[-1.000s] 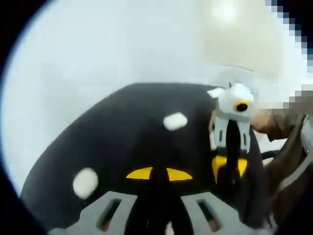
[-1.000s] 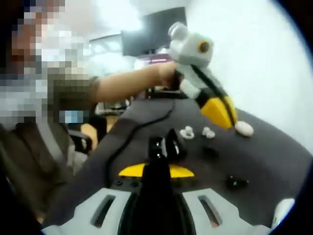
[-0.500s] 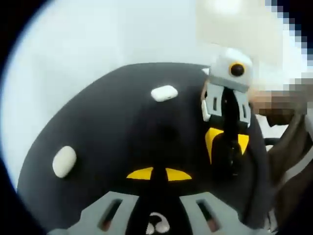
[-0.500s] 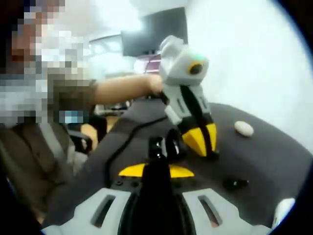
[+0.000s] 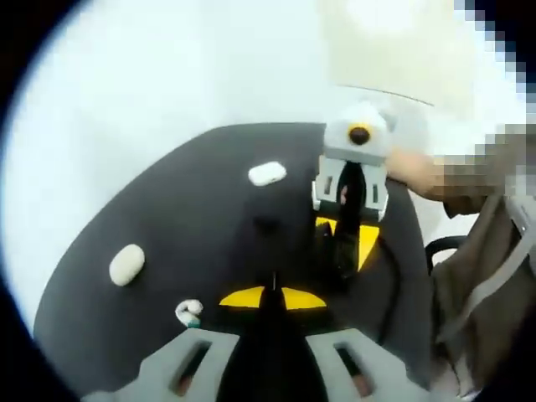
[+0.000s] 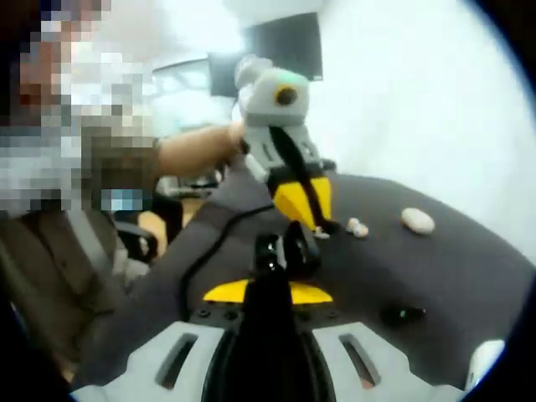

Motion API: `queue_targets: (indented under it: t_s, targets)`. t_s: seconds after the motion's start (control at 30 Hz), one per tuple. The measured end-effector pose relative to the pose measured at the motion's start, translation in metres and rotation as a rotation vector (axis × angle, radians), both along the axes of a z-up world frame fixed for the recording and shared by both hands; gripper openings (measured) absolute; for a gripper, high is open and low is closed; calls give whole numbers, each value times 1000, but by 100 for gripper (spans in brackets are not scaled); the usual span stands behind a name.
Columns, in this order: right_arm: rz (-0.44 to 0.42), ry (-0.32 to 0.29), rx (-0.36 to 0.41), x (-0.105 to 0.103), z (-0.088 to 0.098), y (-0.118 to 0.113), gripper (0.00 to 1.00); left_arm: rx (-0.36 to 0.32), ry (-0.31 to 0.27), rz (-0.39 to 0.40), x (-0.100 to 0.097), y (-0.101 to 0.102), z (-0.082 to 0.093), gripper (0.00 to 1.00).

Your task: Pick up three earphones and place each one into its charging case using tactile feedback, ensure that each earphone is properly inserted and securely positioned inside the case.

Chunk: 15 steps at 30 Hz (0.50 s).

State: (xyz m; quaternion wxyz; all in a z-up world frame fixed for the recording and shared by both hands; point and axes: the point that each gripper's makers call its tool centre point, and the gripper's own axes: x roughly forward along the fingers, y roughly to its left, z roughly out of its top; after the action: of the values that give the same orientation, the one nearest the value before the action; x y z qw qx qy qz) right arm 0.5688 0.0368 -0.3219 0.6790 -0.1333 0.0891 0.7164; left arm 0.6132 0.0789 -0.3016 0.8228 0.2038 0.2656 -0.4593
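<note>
On the black table (image 5: 209, 243) in the left gripper view, a white earphone (image 5: 189, 313) lies at the lower left, just beside the left gripper (image 5: 272, 298), whose yellow tips are pressed together, with nothing visible between them. A white closed charging case (image 5: 126, 264) lies at the left with its long axis tilted up to the right; another white case (image 5: 267, 173) lies above centre, long axis almost level.

At the centre of the right gripper view, the right gripper (image 6: 268, 292) has its jaws closed, and an open black charging case (image 6: 286, 250) stands just above its tips. Whether they grip it, I cannot tell. Two white earphones (image 6: 358, 228) lie to the right of centre, a white case (image 6: 418, 220) beyond them, and a small black object (image 6: 402, 314) at the lower right.
</note>
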Motion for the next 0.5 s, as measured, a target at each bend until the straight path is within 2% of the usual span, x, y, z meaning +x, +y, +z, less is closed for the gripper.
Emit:
queue_targets:
  t_s: [0.07, 0.17, 0.23, 0.27, 0.33, 0.37, 0.43, 0.5]
  targets:
    - [-1, 0, 1, 0, 0, 0, 18, -28, 26, 28, -3, -5, -5, 4]
    - [-3, -5, 2, 0, 0, 0, 18, 2, 31, 44, -4, -6, -19, 4]
    - [-3, -6, 3, 0, 0, 0, 18, 12, 12, 59, -2, -3, -26, 5]
    - [-3, -6, 3, 0, 0, 0, 18, -24, -23, 29, -3, -6, -22, 7]
    - [-4, -6, 3, 0, 0, 0, 18, -65, 9, 17, -12, -1, -19, 23]
    - [-4, -7, 3, 0, 0, 0, 18, -114, 33, 5, -19, 2, -15, 29]
    - [-3, -7, 3, 1, 0, 0, 18, -181, 37, -21, -30, 6, -9, 27]
    - [-2, -4, 2, 1, 0, 0, 18, -231, 36, -81, -45, 5, -8, 20]
